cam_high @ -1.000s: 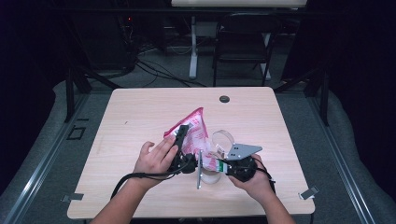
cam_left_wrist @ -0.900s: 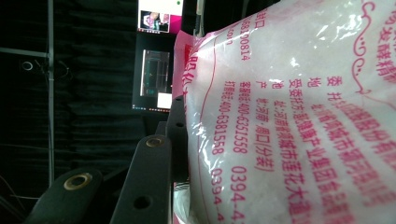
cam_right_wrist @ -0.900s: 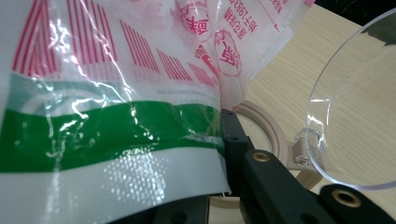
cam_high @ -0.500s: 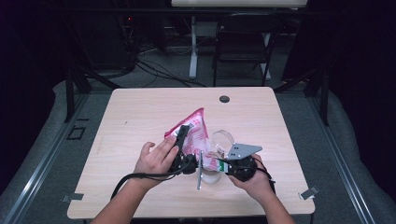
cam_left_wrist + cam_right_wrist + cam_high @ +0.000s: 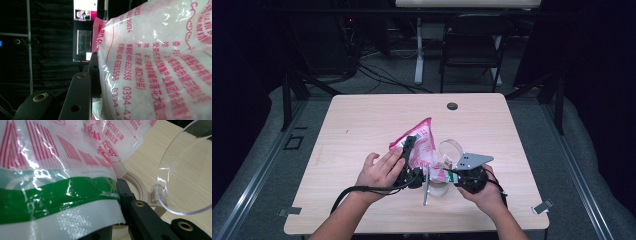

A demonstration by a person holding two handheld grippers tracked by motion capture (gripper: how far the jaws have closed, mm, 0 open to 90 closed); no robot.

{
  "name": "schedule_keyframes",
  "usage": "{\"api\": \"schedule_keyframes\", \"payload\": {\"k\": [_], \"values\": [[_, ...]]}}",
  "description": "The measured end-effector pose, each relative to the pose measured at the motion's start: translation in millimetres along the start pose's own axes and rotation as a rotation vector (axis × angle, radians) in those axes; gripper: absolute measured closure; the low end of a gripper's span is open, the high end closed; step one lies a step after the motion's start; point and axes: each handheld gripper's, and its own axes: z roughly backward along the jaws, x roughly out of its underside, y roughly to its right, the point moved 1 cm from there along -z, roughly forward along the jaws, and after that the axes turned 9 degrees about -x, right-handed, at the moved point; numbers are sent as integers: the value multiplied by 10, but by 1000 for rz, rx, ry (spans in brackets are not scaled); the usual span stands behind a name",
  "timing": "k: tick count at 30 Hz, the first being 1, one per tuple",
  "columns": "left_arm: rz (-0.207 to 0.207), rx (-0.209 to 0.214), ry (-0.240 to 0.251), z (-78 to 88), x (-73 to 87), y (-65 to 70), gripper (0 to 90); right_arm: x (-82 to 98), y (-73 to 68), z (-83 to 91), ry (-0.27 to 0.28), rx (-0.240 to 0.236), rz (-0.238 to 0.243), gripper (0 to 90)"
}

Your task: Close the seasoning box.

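A pink-and-white plastic bag of white grains is held up off the table between the two hands, slanting up and away. My left gripper is shut on the bag's middle; in the left gripper view one black finger presses its printed side, and the other finger is hidden behind it. My right gripper is shut on the bag's lower end, whose green-striped edge lies against its black finger. A clear jar with a raised round lid stands under the bag.
The jar's pale rim and clear hinged lid sit just right of the right jaw. A black round grommet is at the wooden table's far edge. A chair stands beyond the table.
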Motion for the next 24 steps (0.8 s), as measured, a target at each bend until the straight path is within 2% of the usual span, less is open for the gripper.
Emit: {"api": "schedule_keyframes", "payload": {"k": [3, 5, 7, 12, 15, 17, 19, 24], "values": [[8, -3, -4, 1, 6, -3, 698, -1, -4, -4, -1, -2, 0, 900], [-3, -15, 1, 6, 3, -15, 699, -4, -8, -7, 5, -4, 0, 900], [-6, -7, -11, 16, 0, -14, 699, -4, -7, -6, 4, -6, 1, 900], [3, -14, -3, 12, 7, -2, 699, -4, -9, -10, -1, -3, -1, 900], [-7, -24, -4, 23, -1, -17, 699, -5, -7, -7, 1, 1, -4, 900], [12, -20, -7, 27, 1, -6, 699, -5, -7, -7, 1, 3, -5, 900], [1, -32, -1, 33, -5, -18, 699, -6, -6, -5, 1, 3, -5, 900], [7, -42, 4, 52, -4, -13, 700, -6, -11, -11, 0, 3, -4, 900]]}}
